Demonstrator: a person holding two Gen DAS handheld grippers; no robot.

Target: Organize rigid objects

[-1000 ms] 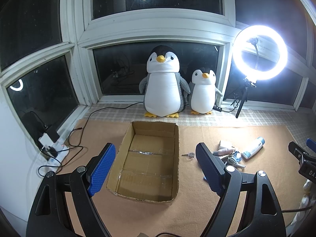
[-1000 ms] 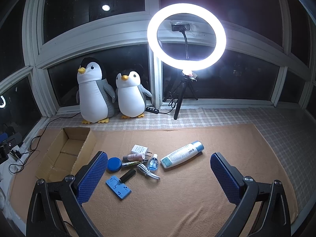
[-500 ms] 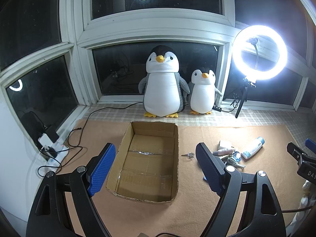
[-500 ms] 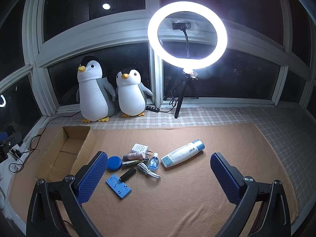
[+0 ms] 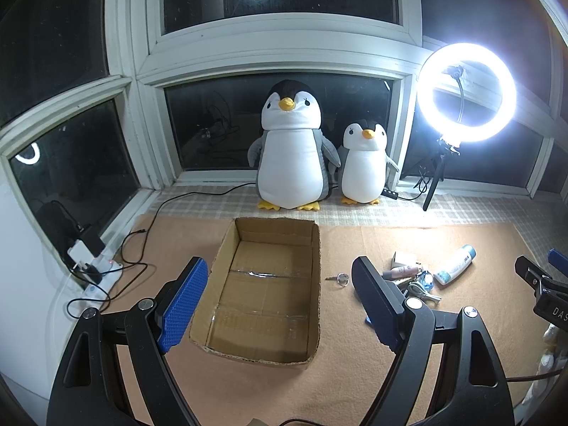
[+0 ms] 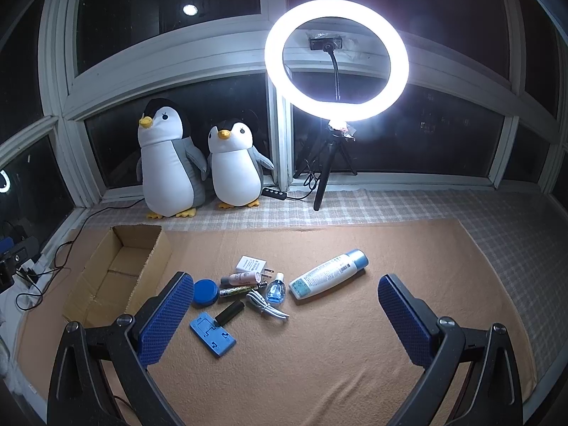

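Note:
An empty open cardboard box (image 5: 269, 291) (image 6: 117, 277) lies on the tan mat. To its right sits a cluster of small items: a white and blue bottle (image 6: 328, 274) (image 5: 455, 264), a white charger (image 6: 252, 265), a pink tube (image 6: 241, 278), a blue round tin (image 6: 206, 293), a small blue bottle (image 6: 276, 290), a white cable (image 6: 267, 306), a black cylinder (image 6: 230, 313) and a blue flat holder (image 6: 212, 334). A small key ring (image 5: 339, 278) lies beside the box. My left gripper (image 5: 280, 305) hovers open in front of the box. My right gripper (image 6: 287, 323) hovers open in front of the cluster, holding nothing.
Two plush penguins (image 5: 291, 149) (image 5: 365, 167) stand at the window. A lit ring light on a tripod (image 6: 336, 60) stands behind the mat. Cables and a power strip (image 5: 96, 269) lie at the left edge. Bare mat (image 6: 408, 255) stretches to the right of the bottle.
Almost nothing differs. The right wrist view has shifted very slightly; both grippers stay open and the objects lie where they were.

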